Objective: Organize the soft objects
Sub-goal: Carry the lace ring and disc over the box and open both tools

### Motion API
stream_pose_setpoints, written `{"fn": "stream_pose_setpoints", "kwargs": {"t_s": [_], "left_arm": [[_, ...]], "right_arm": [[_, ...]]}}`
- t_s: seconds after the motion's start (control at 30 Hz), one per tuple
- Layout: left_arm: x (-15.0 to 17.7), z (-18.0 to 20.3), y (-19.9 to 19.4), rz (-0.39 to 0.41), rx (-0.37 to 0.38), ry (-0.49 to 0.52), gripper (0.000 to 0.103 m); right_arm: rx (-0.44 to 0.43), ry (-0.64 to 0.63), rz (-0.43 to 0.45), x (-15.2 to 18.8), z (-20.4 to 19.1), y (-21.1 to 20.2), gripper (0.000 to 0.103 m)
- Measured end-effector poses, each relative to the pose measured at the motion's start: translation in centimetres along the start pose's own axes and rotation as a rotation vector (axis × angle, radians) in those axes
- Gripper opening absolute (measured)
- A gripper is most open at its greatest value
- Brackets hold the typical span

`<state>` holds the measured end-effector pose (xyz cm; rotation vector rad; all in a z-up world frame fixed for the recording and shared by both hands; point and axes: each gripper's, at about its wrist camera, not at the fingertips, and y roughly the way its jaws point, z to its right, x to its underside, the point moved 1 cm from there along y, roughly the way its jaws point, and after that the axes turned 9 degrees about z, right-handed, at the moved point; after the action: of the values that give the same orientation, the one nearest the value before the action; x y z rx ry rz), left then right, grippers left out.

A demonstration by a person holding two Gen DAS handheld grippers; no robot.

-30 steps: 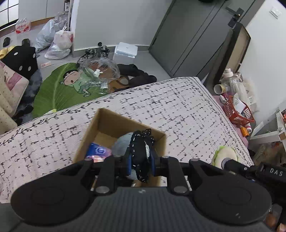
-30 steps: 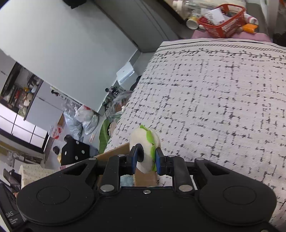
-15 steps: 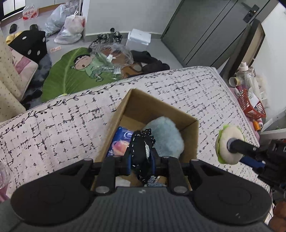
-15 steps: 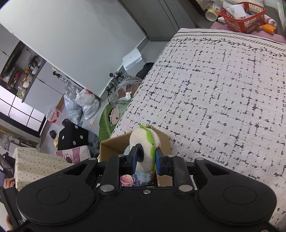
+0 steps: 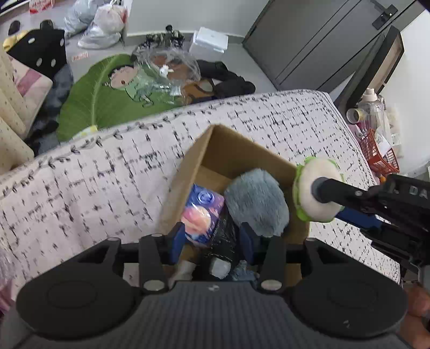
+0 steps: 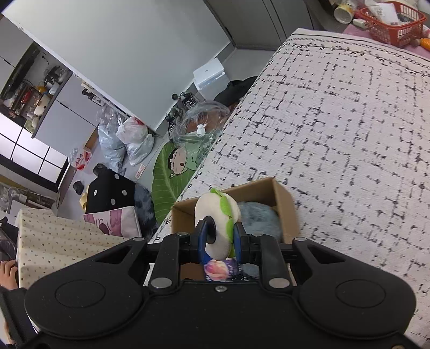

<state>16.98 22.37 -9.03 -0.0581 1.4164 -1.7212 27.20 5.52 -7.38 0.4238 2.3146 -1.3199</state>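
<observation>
An open cardboard box (image 5: 231, 153) stands on the white black-patterned bed. It holds a grey-blue fluffy toy (image 5: 256, 201) and a purple packet (image 5: 204, 212). My left gripper (image 5: 212, 243) is open just above the box, with a black fabric item (image 5: 224, 243) lying between its spread fingers, in the box. My right gripper (image 6: 219, 236) is shut on a white and green plush (image 6: 217, 217), held at the box's right rim; it also shows in the left wrist view (image 5: 317, 193). The box (image 6: 285, 204) lies below it.
The bed cover (image 6: 336, 128) stretches right of the box. On the floor beyond lie a green leaf cushion (image 5: 107, 99), plastic bags (image 5: 104, 24) and a black dotted cushion (image 5: 43, 51). A red basket (image 5: 381, 153) sits at the right.
My left gripper has opened and let the black fabric item go into the box. My right gripper has brought the white and green plush closer, to the box's rim.
</observation>
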Motion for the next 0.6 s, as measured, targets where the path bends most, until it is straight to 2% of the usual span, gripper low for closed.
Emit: {"fn": "stream_pose_setpoints", "kwargs": {"t_s": [0.23,0.33,0.4,0.47,0.6], "left_arm": [[-1.5,-1.2,-0.7,0.023,-0.023,0.004,0.043],[-1.9,-1.5,-0.9,0.030,-0.033,0.004,0.043],[-2.1,-1.5,-1.1,0.035,-0.038,0.008,0.044],[-2.2,-1.6,-1.3,0.039,-0.041,0.009,0.044],[-2.2,-1.5,-1.8,0.044,-0.050,0.020,0.048]], "right_arm": [[-0.015,0.010,-0.009,0.1,-1.7,1.1,0.021],[-0.057,0.016,0.013,0.0,-2.4,1.0,0.030],[-0.071,0.006,0.017,-0.2,-2.7,0.7,0.047],[-0.071,0.002,0.030,-0.2,-2.6,0.2,0.053],[-0.030,0.013,0.033,-0.3,-1.2,-0.6,0.059]]}}
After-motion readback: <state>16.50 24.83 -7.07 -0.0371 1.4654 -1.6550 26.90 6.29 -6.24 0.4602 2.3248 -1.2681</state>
